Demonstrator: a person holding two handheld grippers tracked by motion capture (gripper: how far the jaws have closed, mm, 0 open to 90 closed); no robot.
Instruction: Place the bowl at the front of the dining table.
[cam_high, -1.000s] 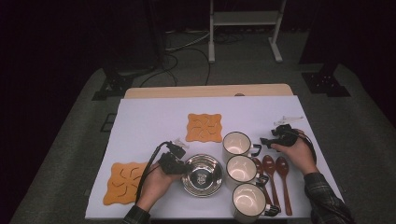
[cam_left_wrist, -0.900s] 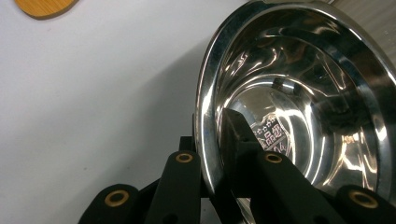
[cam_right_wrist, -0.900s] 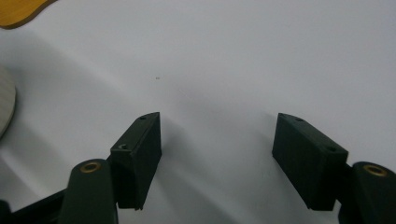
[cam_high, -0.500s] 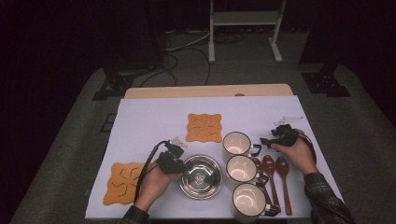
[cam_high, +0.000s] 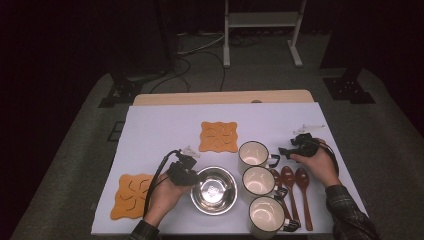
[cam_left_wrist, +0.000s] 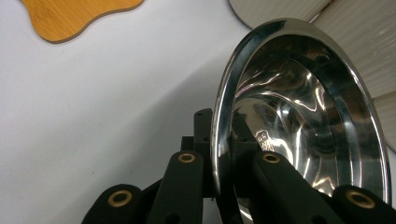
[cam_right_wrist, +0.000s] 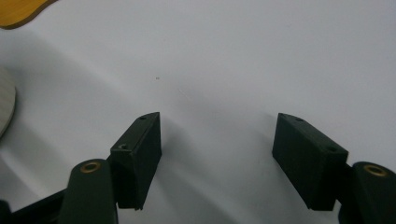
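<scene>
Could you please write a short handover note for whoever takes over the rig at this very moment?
Left gripper: shut on the rim of the steel bowl, which sits on the white table cover beside three mugs.
Right gripper: open, nothing between its jaws, held over bare cover near the three wooden spoons.
Two orange coasters lie free, nothing on them.
Done: bowl gripped.
Left: probably moving the bowl; where it goes isn't evident yet.

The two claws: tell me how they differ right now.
The left claw is shut on the rim of the steel bowl; the right claw stands open with nothing between its jaws. The left claw sits at the bowl's left edge; the right claw rests beside the top mug, above the spoons. Both have black jaws.
</scene>
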